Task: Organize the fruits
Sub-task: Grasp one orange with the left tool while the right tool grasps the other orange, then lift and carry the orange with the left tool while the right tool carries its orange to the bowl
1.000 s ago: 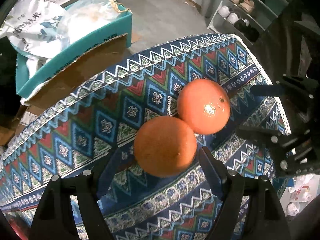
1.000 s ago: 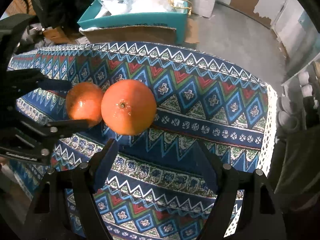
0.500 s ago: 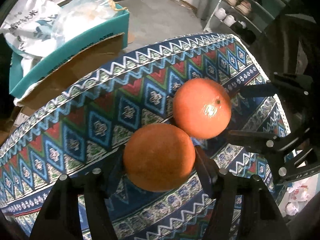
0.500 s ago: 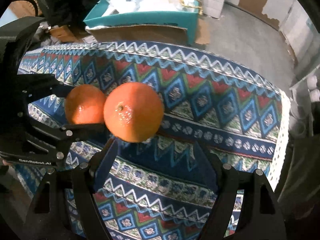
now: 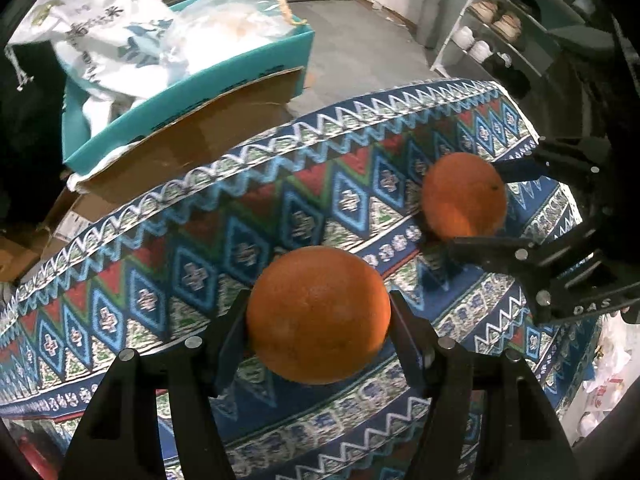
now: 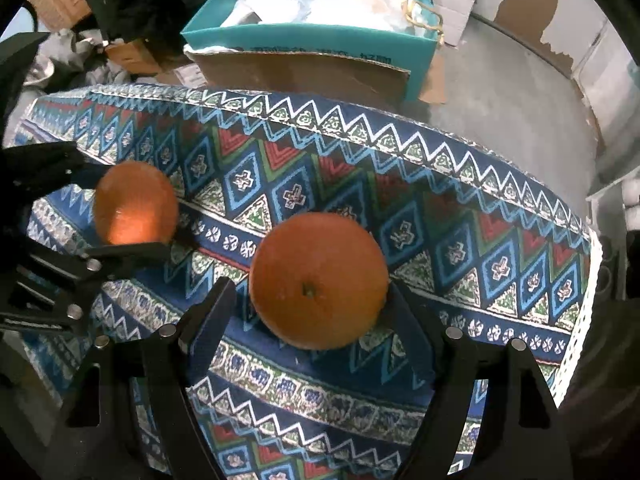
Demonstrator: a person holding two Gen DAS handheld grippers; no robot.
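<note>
Two oranges sit over a patterned blue cloth (image 5: 200, 216). My left gripper (image 5: 318, 316) is shut on one orange (image 5: 318, 314), both fingers pressed against its sides. That orange shows in the right wrist view (image 6: 134, 202) between the left gripper's fingers (image 6: 132, 254). My right gripper (image 6: 312, 304) has its jaws around the second orange (image 6: 318, 280); the right finger touches it and a small gap shows at the left finger. This orange shows in the left wrist view (image 5: 464, 196) between the right gripper's fingers (image 5: 492, 248).
The cloth (image 6: 400, 184) covers a table with edges at the far side and right. Behind it stands a teal cardboard box (image 5: 188, 100) with white plastic bags (image 5: 120, 36). A shelf with shoes (image 5: 500, 24) stands at the back right on the grey floor.
The two oranges touched each other before; now they are apart. My left gripper closed on its orange and drew it left; my right gripper's jaws moved around the other orange.
</note>
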